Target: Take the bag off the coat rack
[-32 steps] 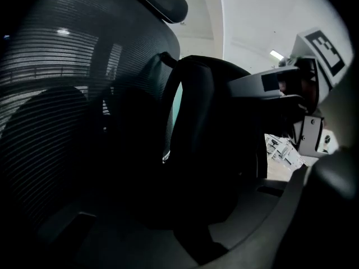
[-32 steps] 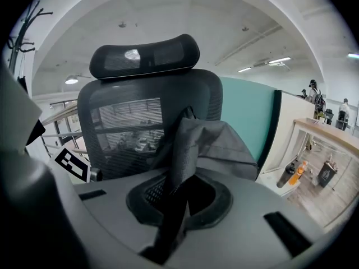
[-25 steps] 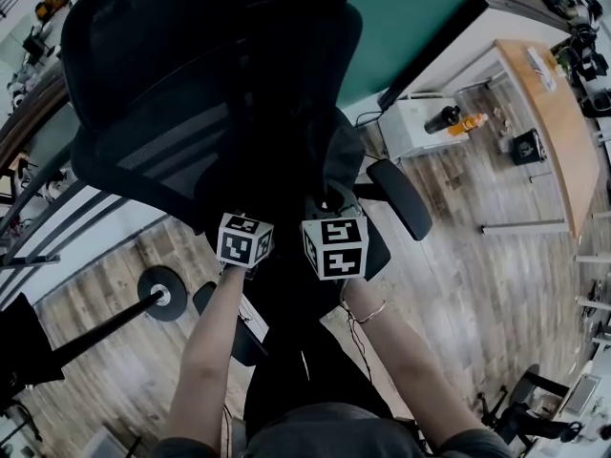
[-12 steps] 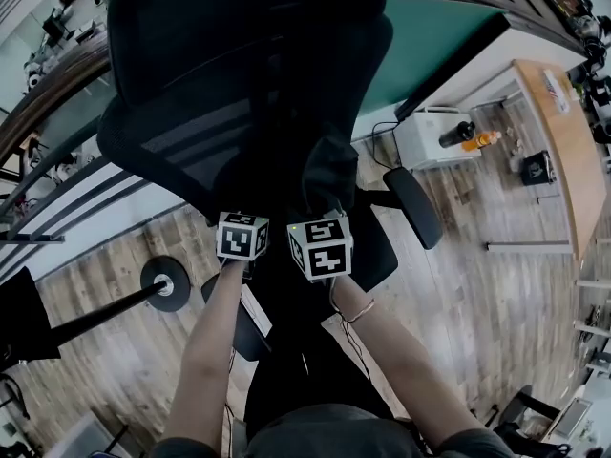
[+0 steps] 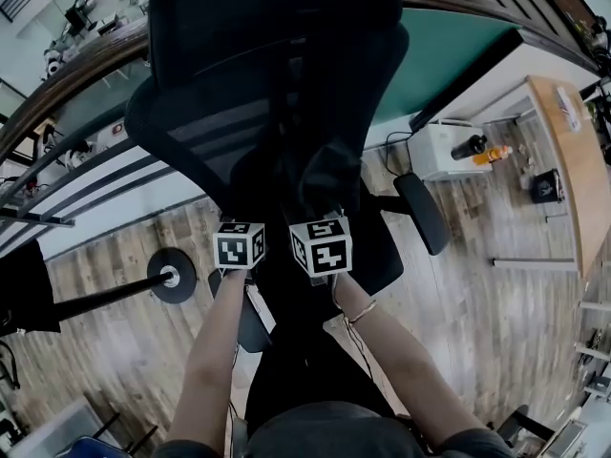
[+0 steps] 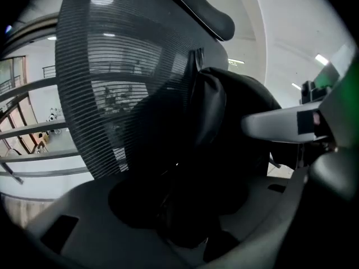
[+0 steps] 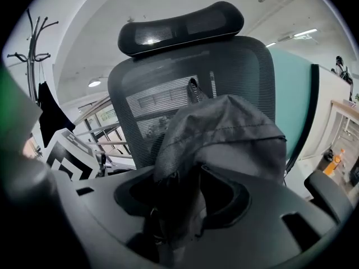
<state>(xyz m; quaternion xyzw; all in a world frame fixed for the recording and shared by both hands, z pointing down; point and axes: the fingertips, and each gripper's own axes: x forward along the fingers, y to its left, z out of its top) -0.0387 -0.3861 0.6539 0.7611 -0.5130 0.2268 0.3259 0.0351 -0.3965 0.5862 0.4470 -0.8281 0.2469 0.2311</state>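
Observation:
A dark grey fabric bag (image 5: 325, 175) rests on the seat of a black mesh office chair (image 5: 239, 65), leaning on its backrest. Both grippers are at the bag's near side, side by side. In the right gripper view the bag (image 7: 224, 133) droops between the jaws of my right gripper (image 7: 179, 217), which are opening around loose fabric. In the left gripper view the bag (image 6: 219, 128) is a dark mass against the mesh, and part of it lies between the opening jaws of my left gripper (image 6: 185, 217). From above only the marker cubes of the left gripper (image 5: 239, 246) and right gripper (image 5: 320, 246) show.
The coat rack (image 7: 35, 35) stands behind, to the left, with a black garment (image 7: 53, 114) on it; its round base (image 5: 172, 277) is on the wooden floor. A railing runs at the left. A green partition (image 5: 439, 36), a white cabinet (image 5: 449, 151) and a wooden desk (image 5: 563, 160) stand at the right.
The chair and bag sit a little further right and lower in the head view. The right gripper's cube has drawn slightly closer to the left one. The bag stays on the seat.

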